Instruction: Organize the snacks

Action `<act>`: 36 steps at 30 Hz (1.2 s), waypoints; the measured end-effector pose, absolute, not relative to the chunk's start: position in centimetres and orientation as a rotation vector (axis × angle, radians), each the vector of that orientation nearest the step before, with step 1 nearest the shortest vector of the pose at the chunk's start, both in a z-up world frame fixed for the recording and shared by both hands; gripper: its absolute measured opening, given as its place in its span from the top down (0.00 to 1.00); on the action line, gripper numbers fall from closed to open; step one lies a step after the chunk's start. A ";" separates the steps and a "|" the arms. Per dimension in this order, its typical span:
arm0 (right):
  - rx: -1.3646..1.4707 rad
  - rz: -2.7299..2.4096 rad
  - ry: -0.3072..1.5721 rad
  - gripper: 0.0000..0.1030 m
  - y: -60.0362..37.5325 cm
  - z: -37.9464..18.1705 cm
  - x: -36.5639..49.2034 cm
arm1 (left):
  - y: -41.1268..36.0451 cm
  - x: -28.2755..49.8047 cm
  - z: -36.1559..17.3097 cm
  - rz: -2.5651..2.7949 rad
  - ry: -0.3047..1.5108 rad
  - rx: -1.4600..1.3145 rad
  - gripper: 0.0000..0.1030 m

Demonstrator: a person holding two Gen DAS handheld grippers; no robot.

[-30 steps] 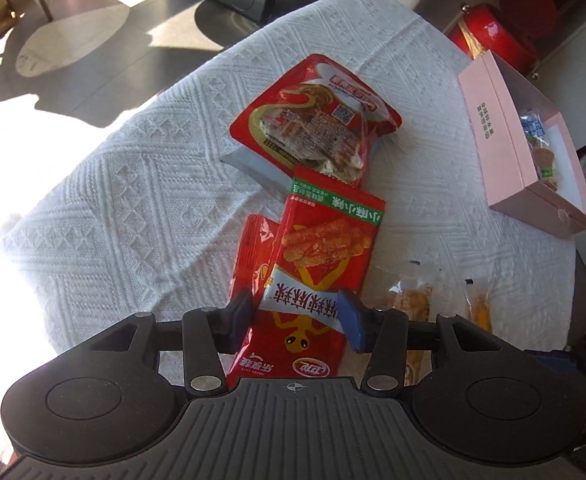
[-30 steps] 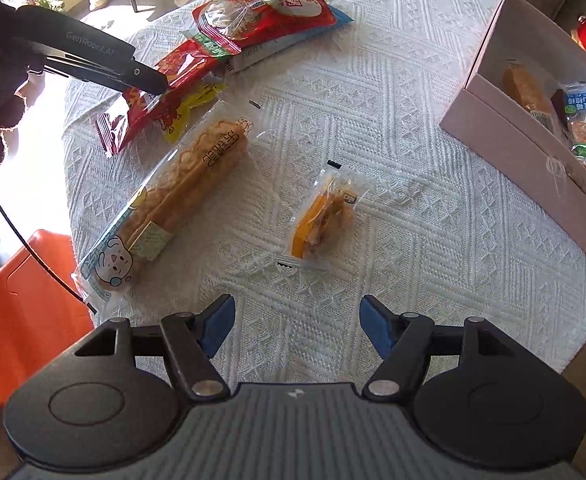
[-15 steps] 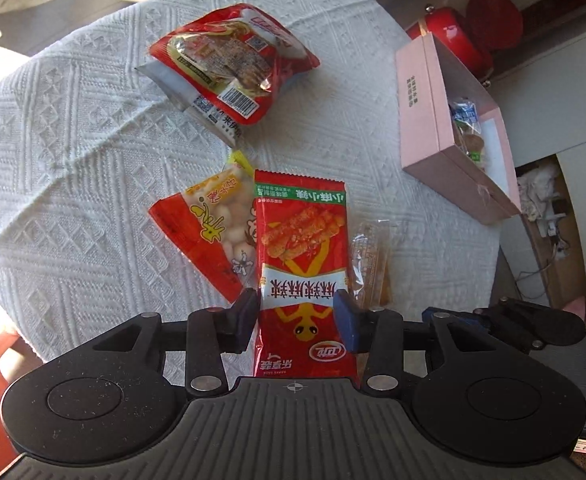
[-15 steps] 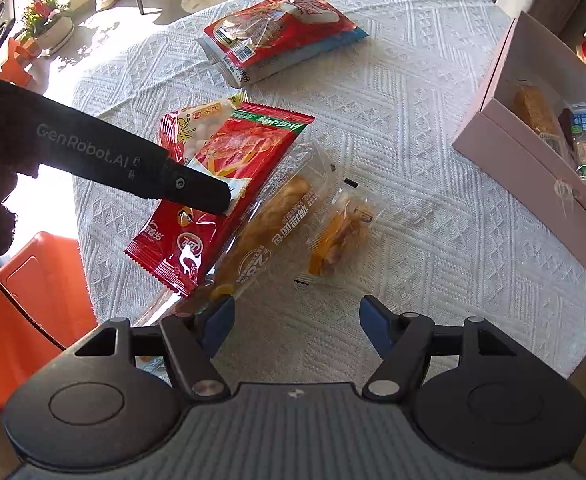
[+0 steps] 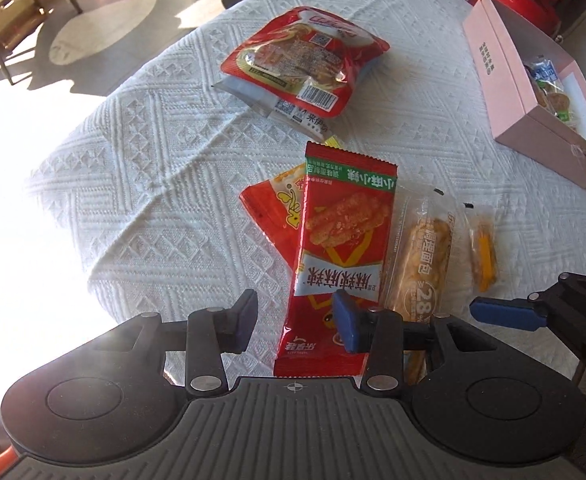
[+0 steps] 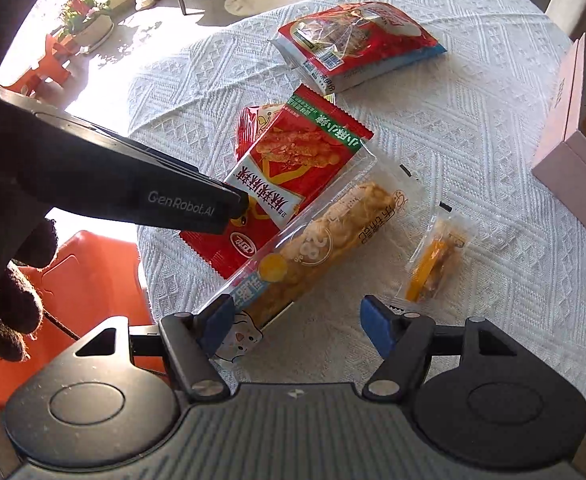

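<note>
Lengthwise, the red snack packet (image 5: pixel 335 256) points away between the left gripper's (image 5: pixel 295 320) parted jaws; right gripper's (image 6: pixel 295 326) jaws just widened, empty.

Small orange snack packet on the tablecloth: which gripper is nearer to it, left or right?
Right. The right gripper hangs just beside the small orange packet. The left gripper, jaws just narrowed over the red packet, is beyond the bread roll.

Bare tablecloth (image 5: pixel 165 184) lies open leftward (sunlit), while the pink box (image 5: pixel 533 120) blocks the right edge.
</note>
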State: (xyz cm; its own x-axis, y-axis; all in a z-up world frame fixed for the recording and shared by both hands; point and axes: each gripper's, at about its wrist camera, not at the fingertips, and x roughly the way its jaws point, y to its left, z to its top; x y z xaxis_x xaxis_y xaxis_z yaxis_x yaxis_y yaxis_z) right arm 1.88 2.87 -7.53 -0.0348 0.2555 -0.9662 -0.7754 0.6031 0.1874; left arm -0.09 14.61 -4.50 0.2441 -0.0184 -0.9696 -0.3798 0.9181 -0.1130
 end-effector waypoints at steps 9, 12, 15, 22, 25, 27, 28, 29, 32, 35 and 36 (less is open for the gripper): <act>-0.547 0.616 1.261 0.28 -2.2 -7.6 7.9 | 13.3 0.8 -4.6 0.231 1.316 -0.358 0.55; -0.492 0.580 1.311 0.28 -4.3 -7.9 9.4 | 13.2 0.9 -4.1 0.231 1.314 -0.362 0.55; -0.473 0.563 1.363 0.28 -5.7 -9.0 9.6 | 12.9 1.2 -3.5 0.226 1.313 -0.353 0.55; -0.473 0.557 1.374 0.22 -6.7 -10.2 8.4 | 12.4 1.2 -1.8 0.200 1.273 -0.408 0.55; -0.435 0.538 1.403 0.12 -7.1 -10.8 9.1 | 11.4 1.1 -1.1 0.117 1.248 -0.449 0.55; -0.445 0.538 1.406 0.06 -7.2 -11.1 9.3 | 10.1 1.2 -1.2 0.065 1.261 -0.447 0.55; -0.447 0.535 1.408 0.03 -7.4 -11.2 9.5 | 9.4 1.3 -1.3 0.049 1.276 -0.432 0.55; -0.443 0.533 1.412 0.00 -7.5 -11.3 9.6 | 8.7 1.3 -1.6 0.041 1.295 -0.406 0.55; -0.440 0.541 1.403 0.00 -7.8 -11.4 9.8 | 7.4 1.5 -2.8 0.049 1.339 -0.352 0.56; -0.439 0.546 1.389 0.00 -7.6 -11.8 9.7 | 7.2 1.8 -3.1 0.086 1.340 -0.330 0.57; -0.439 0.549 1.384 0.00 -7.6 -11.8 9.6 | 7.3 1.9 -3.2 0.103 1.341 -0.319 0.60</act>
